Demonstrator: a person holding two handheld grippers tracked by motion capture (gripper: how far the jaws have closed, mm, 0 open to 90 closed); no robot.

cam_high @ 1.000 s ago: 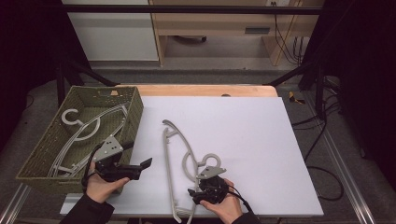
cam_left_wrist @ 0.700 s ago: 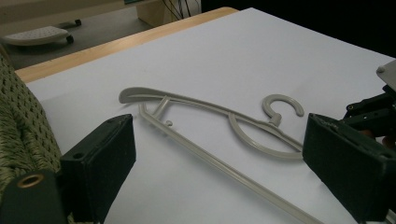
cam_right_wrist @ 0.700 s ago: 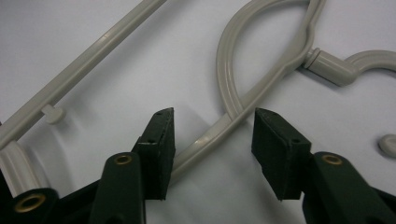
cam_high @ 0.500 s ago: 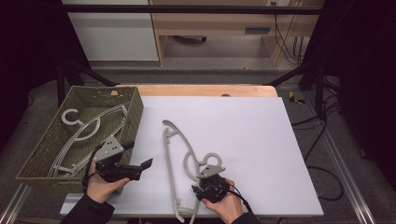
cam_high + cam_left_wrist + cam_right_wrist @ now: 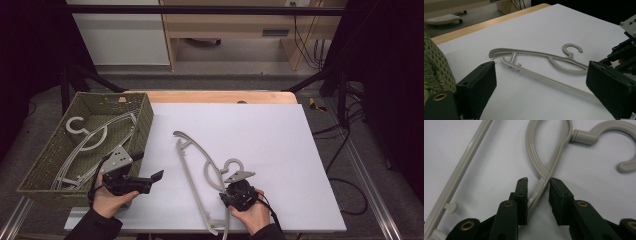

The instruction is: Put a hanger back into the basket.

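Note:
A grey plastic hanger lies flat on the white table top, hook towards the right. My right gripper sits low over the hanger's near arm, just below the hook. In the right gripper view the hanger has that thin arm running between the two pads of the right gripper. The jaws have just been closing, and a narrow gap still shows beside the arm. My left gripper hovers beside the basket, open wide. In the left gripper view my left gripper frames the hanger farther off, with nothing between the jaws.
A green woven basket stands at the table's left with several grey hangers inside. Its wall is close to my left jaw. A wooden strip edges the far side. Black frame bars and cables surround the table.
My right gripper has slid a little forward and to the right along the hanger, and its jaws have narrowed around the arm. The hanger's near end has shifted slightly right. The left hand stayed put.

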